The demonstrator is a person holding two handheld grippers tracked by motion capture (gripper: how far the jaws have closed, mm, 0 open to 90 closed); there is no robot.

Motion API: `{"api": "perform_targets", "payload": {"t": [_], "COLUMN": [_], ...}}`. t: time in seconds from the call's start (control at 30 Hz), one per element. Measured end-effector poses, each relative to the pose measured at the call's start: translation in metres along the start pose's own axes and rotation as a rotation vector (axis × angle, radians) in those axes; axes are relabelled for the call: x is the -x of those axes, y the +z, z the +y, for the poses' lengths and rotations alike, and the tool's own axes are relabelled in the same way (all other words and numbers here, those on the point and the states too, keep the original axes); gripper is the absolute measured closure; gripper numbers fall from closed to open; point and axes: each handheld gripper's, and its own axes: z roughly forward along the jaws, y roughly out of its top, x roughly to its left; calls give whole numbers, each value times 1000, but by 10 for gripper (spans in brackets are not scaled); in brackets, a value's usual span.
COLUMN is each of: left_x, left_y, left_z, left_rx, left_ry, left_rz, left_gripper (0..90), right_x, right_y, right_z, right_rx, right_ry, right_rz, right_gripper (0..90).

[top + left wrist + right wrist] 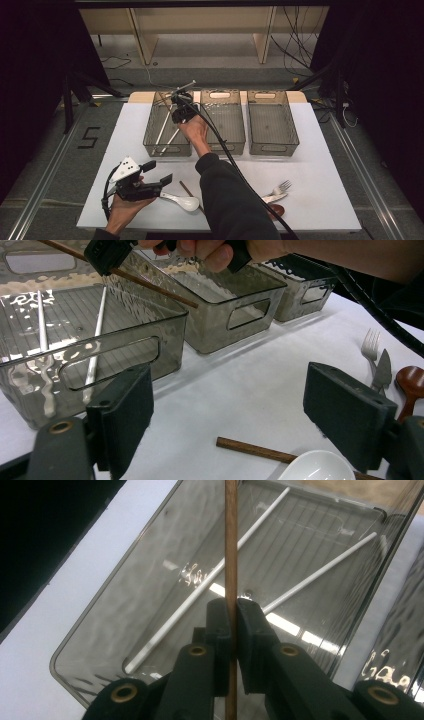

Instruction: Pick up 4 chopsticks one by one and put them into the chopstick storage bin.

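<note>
Brown wooden chopstick point(231, 540) being pinched between the shut jaws of the right claw point(231, 625), hanging over the left bin point(150, 131) at the far left of the bench point(325, 165). Crossing above that bin's rim in the left claw's view, slanting from far left down toward the middle bin point(223, 125). Lying on the ribbed floor of the left bin, two white chopsticks point(200, 587), angled apart from each other. Sitting side by side along the far edge, all three smoky, see-through bins, the right bin point(272, 125) showing nothing inside.

Resting near the left edge of the white bench, the left claw point(166, 180), jaws standing wide apart and gripping nothing. Lying just beyond its jaws, a white spoon point(184, 201), and beside that a second brown chopstick point(260, 451) flat on the bench. Grouped farther right at the near edge, a fork point(282, 187), a knife point(382, 371) and a brown wooden spoon point(411, 381), close together. Trailing back from the right claw along the dark sleeve point(235, 200), a black cable point(235, 160).
</note>
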Motion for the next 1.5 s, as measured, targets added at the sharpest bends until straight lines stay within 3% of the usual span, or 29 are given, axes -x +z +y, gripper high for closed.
{"api": "perform_targets", "payload": {"t": [0.5,0.53,0.63,0.83,1.13,1.5], "left_x": [0,0,0,0,0,-2], "left_y": [0,0,0,0,0,0], "left_z": [0,0,0,0,0,0], "left_rx": [0,0,-1,0,2,-1], "left_ry": [2,2,1,0,0,3], "left_rz": [-2,-2,-2,-2,1,9], "left_gripper": [198,198,198,197,196,195], "right_x": [-3,-3,-3,-3,-5,5], "right_y": [4,5,6,3,-25,-74], "right_z": [4,4,4,5,-3,-38], "right_rx": [8,11,22,25,65,112], "right_ry": [-1,3,15,24,-53,-115], "right_rz": [-6,-4,24,35,64,101], "right_gripper": [844,827,648,529,415,371]}}
